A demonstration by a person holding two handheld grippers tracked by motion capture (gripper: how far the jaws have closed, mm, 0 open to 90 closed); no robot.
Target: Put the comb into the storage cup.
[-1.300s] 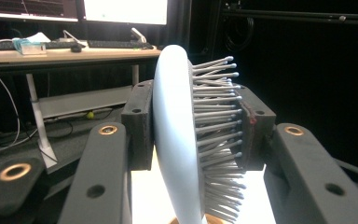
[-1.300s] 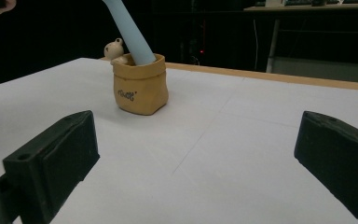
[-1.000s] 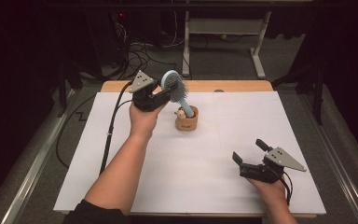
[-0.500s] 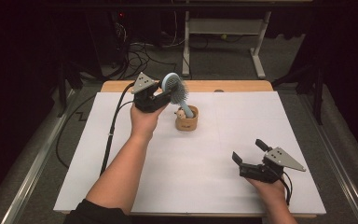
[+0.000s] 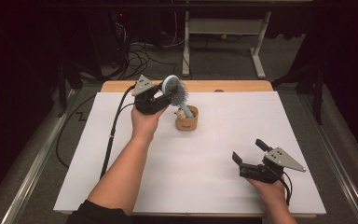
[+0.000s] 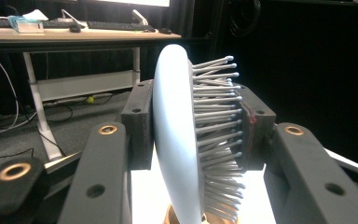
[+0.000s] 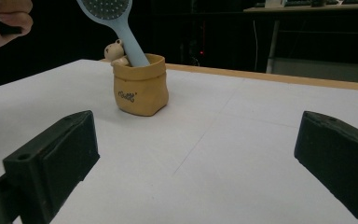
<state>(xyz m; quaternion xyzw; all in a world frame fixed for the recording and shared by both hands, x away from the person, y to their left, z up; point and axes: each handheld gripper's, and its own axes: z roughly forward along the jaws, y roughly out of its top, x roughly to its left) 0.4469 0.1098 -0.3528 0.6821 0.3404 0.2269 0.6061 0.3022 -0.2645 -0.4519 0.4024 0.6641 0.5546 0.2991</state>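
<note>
Right gripper (image 5: pixel 253 157) sits low near the table's (image 5: pixel 214 186) front edge, jaws wide apart, nothing between them. Farther back, left gripper (image 5: pixel 161 95) is clamped on the blue hairbrush's (image 5: pixel 175 91) head, handle down in the tan pot (image 5: pixel 186 120).

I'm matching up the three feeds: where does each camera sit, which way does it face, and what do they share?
High view: above the person's side, facing forward and down on the white table; both forearms enter from below.
Left gripper view: on the left gripper, between jaws clamping the hairbrush.
Right gripper view: on the right gripper, low, jaws apart, facing the yellow holder.
Shared: hairbrush, holder.
</note>
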